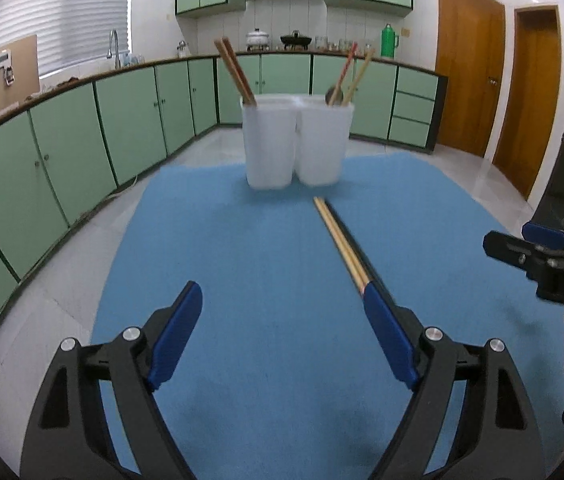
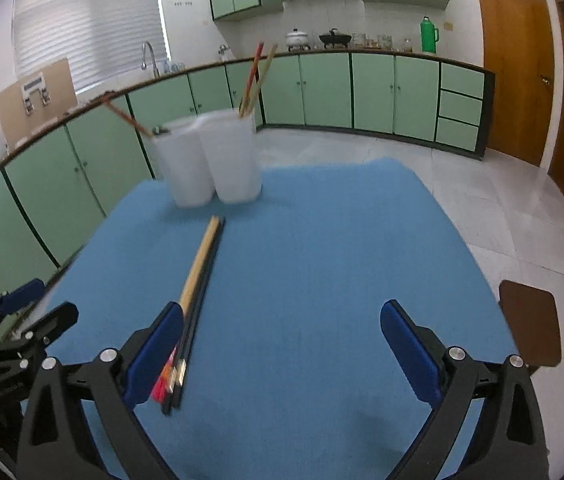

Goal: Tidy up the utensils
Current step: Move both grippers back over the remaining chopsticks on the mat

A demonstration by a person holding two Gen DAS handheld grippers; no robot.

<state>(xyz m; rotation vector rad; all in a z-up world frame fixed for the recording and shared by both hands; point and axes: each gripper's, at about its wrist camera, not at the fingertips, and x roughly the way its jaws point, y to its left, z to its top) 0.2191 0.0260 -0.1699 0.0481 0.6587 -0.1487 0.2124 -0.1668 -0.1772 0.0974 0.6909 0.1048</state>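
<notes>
A bundle of chopsticks is being seen lying at the centre of the blue-covered bench, pale wooden sticks beside dark ones, their near ends blurred. Behind it, toward the upper middle, a white two-compartment holder is standing upright: two brown chopsticks are leaning in its left cup, while a red stick, a pale stick and a dark spoon are being kept in the right cup. The left tool is being held wide, nothing gripped, its right pad overlapping the bundle's near end. The right tool is being held wide too, empty, its left pad beside the bundle.
</notes>
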